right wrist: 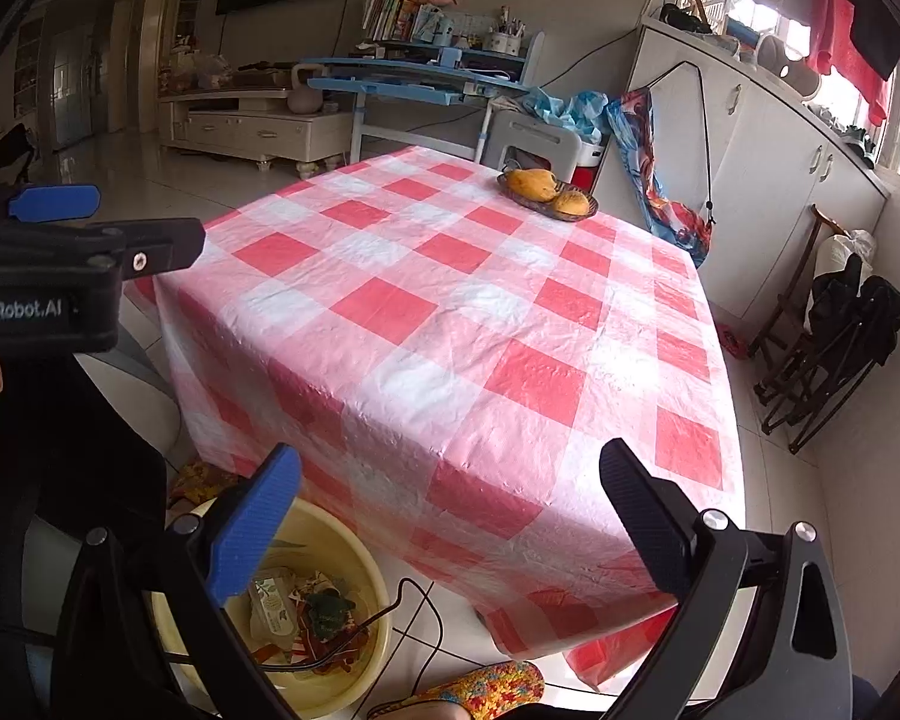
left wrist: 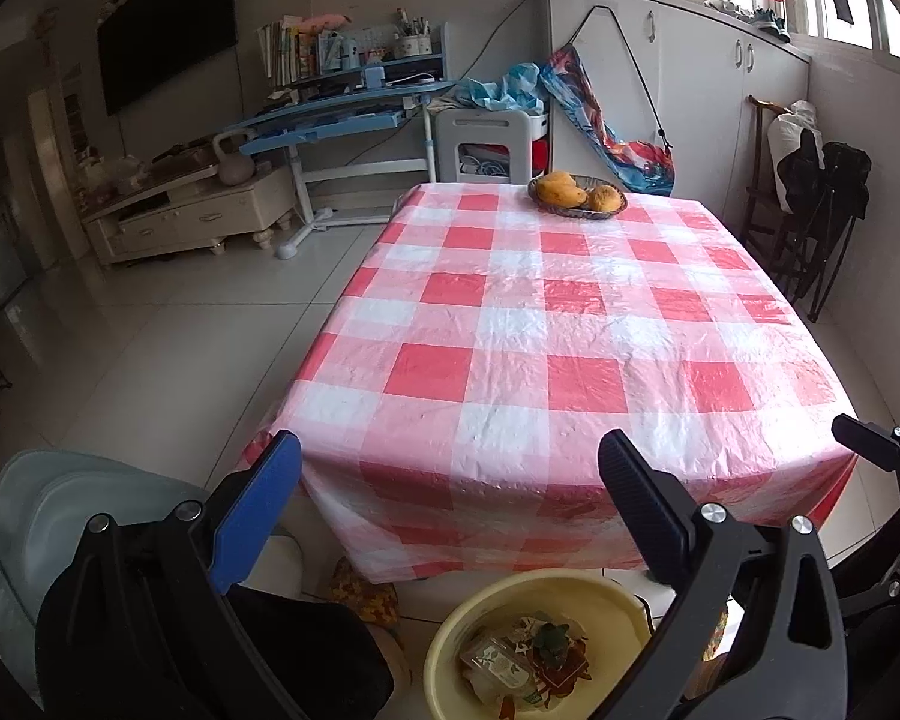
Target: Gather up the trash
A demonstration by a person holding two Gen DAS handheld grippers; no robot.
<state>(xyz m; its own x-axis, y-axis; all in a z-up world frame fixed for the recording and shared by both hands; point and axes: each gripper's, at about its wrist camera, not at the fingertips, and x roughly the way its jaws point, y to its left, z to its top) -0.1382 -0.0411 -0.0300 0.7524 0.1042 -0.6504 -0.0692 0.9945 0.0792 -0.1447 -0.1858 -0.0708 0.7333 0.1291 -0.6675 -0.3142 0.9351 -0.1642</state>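
A yellow basin (left wrist: 576,588) stands on the floor just in front of the table and holds the trash (left wrist: 528,654): a clear plastic packet, a green scrap and orange-red wrappers. My left gripper (left wrist: 450,441) hangs open above the basin with nothing between its fingers. In the right wrist view the same basin (right wrist: 375,594) lies at the lower left, with the trash (right wrist: 324,612) inside. My right gripper (right wrist: 450,450) is open and holds nothing, over the table's near corner. My left gripper (right wrist: 150,219) shows at that view's left edge.
The table (left wrist: 570,312) wears a red-and-white checked plastic cloth, with a bowl of mangoes (left wrist: 576,195) at its far end. A black cable (right wrist: 417,606) runs across the floor by the basin. A colourful slipper (right wrist: 486,687) and a grey chair (left wrist: 60,510) are close by.
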